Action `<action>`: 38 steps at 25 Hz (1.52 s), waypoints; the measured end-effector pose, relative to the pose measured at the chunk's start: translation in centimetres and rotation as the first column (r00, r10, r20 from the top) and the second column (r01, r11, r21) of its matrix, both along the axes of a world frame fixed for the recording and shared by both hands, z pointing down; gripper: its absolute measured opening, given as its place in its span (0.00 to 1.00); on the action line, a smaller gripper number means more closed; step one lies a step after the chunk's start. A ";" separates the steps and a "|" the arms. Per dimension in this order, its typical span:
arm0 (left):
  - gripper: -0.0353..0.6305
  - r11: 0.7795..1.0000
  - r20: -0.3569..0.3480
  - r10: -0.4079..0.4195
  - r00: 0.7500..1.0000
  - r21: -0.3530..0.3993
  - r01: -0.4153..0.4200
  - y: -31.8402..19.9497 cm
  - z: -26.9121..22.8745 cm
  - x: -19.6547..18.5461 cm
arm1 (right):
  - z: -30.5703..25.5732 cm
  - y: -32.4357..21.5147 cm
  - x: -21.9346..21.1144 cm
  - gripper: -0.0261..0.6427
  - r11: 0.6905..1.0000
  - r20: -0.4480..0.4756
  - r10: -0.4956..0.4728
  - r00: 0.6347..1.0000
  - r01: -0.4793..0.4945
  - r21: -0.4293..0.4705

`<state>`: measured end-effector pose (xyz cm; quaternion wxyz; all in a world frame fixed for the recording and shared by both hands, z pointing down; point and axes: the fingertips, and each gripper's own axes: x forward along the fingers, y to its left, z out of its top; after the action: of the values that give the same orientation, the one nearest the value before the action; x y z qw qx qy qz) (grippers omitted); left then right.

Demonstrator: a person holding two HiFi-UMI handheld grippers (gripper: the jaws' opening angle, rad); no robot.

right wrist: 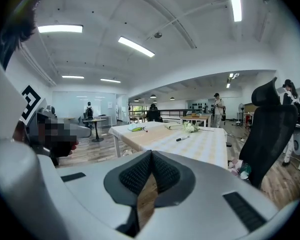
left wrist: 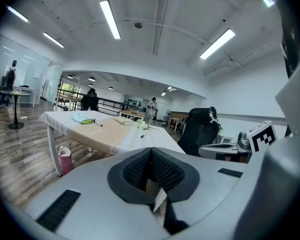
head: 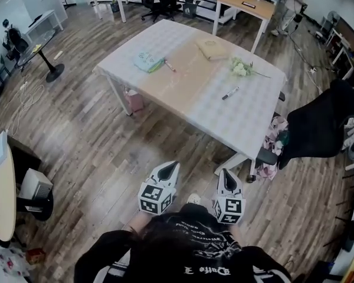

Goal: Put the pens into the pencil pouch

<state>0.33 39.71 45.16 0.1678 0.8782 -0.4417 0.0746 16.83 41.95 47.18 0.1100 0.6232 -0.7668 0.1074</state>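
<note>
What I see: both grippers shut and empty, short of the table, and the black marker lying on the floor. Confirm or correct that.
One thing is wrong: the black marker lies on the table, not on the floor; the head view shows it. The left gripper and right gripper are shut, empty and short of the table.

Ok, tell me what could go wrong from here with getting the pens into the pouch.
1. The pens lie far apart: the black marker on the right half of the table, the other pen beside the light blue pouch; one might get missed.
2. Left gripper and right gripper are shut and empty; unopened, they may just push a pen away.
3. The black chair crowds the table's near corner.
</note>
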 end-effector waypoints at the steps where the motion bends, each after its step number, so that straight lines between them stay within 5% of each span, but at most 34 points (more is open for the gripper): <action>1: 0.08 1.000 0.003 -0.004 1.000 0.000 0.004 -0.9 0.0 0.8 | 0.0 -1.0 0.9 0.05 1.000 0.003 -0.003 1.000 0.003 -0.001; 15: 0.08 0.999 0.024 -0.042 0.999 -0.034 0.043 -8.6 2.1 10.2 | 1.5 -9.0 9.9 0.05 0.999 0.017 -0.038 0.999 0.038 -0.010; 23: 0.08 0.998 0.017 0.034 0.999 -0.047 -0.033 -11.4 2.7 14.4 | 2.2 -10.9 11.4 0.05 0.999 0.028 -0.038 0.999 0.038 -0.033; 38: 0.08 0.989 0.041 0.150 0.988 -0.021 -0.149 -24.7 3.5 13.2 | 4.3 -22.3 9.9 0.05 0.993 0.055 0.101 0.993 -0.098 -0.058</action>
<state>13.51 15.00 48.65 0.1602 0.9056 -0.3772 0.1094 26.75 19.63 51.53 0.0993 0.6540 -0.7344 0.1520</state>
